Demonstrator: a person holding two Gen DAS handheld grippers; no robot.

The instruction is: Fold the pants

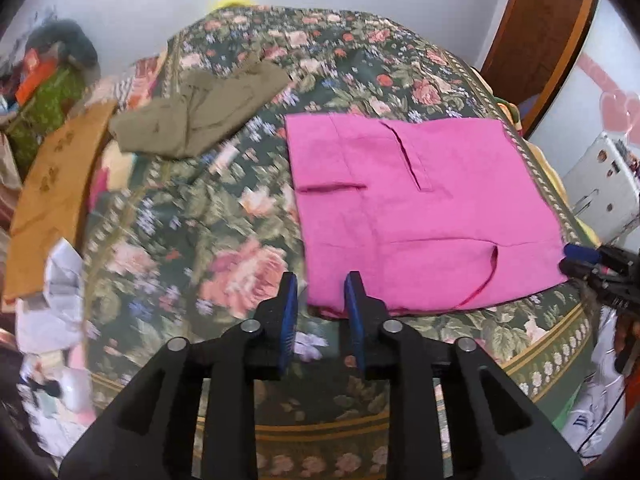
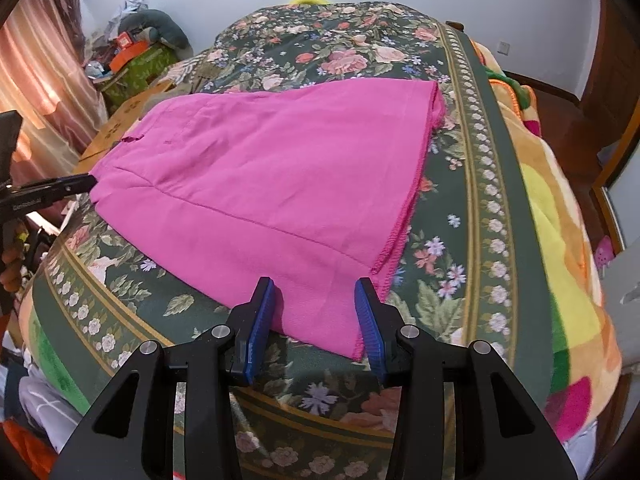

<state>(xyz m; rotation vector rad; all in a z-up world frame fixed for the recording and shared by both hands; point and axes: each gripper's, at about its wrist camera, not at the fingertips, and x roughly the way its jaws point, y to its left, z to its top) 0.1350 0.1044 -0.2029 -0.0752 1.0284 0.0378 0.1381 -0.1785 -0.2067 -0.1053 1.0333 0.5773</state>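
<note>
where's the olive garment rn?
In the left wrist view, the olive garment lies crumpled on the floral bedspread, upper left, beyond and left of the folded pink pants, beside a tan cardboard box.

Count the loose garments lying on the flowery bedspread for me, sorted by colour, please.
Pink: 1, the folded pink pants at the near edge of the floral bedspread
Olive: 1, the crumpled olive garment farther back
Total: 2
</note>
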